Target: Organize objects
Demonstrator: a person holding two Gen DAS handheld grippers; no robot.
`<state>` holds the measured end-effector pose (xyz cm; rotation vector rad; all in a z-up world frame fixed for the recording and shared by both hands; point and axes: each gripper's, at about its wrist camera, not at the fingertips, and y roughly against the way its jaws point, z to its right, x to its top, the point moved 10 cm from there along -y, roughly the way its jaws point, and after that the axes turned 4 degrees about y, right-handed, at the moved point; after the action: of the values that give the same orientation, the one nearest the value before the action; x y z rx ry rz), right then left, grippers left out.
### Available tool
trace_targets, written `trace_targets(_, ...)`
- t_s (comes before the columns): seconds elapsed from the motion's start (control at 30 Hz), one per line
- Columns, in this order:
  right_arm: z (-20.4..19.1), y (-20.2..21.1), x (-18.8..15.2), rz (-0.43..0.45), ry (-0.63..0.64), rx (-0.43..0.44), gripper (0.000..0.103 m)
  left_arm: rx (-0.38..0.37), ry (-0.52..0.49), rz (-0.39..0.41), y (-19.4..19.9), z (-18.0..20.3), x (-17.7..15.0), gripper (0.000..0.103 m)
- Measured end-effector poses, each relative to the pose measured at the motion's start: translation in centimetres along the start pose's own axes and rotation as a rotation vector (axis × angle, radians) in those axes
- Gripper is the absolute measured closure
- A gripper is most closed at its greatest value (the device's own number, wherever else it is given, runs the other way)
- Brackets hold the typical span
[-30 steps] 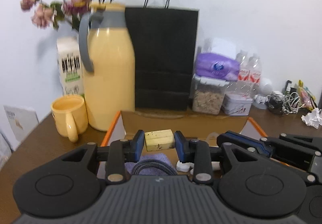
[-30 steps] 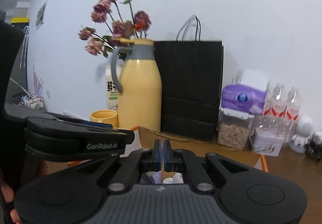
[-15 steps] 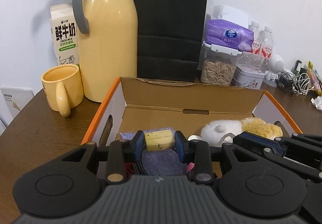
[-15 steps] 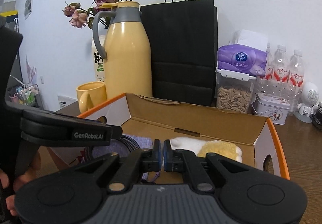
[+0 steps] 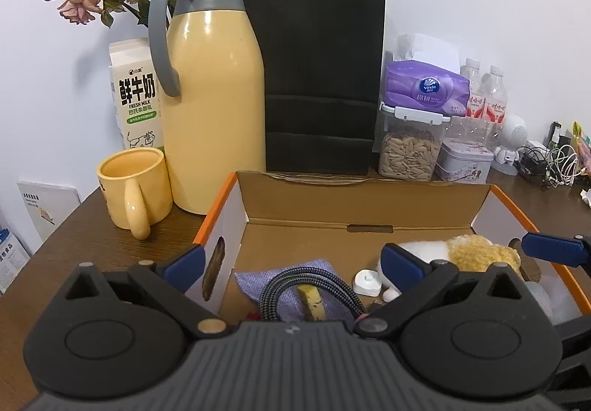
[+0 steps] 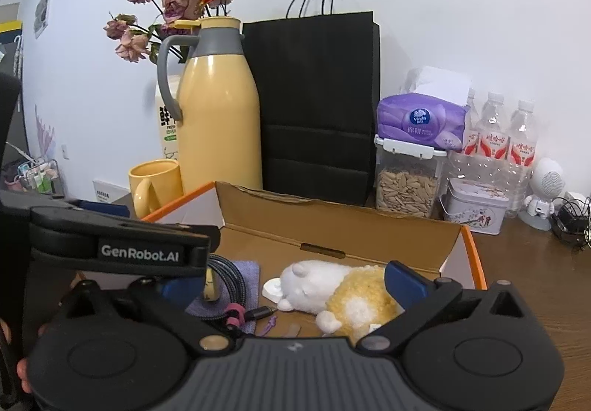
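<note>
Both grippers have spread since half a second ago, and the yellow block has left the left fingers. Left view: the left gripper (image 5: 291, 265) gapes wide over the box (image 5: 369, 195); the block (image 5: 312, 302) lies at 6 o'clock on the purple cloth (image 5: 321, 269), long axis running 12 to 6, inside the cable (image 5: 273, 291) loop. Right view: the right gripper (image 6: 295, 285) is wide too, around the plush toy (image 6: 332, 287); block (image 6: 210, 287) at 8 o'clock.
</note>
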<state>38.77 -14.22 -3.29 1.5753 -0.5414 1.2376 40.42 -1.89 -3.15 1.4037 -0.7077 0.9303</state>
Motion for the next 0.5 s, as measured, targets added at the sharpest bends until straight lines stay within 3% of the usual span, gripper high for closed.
trace_targets(0.5,0.9,0.8,0.7,0.003,-0.019,-0.034,0.0,-0.04,0.021,0.056,2.1,0.3,1.2,0.0)
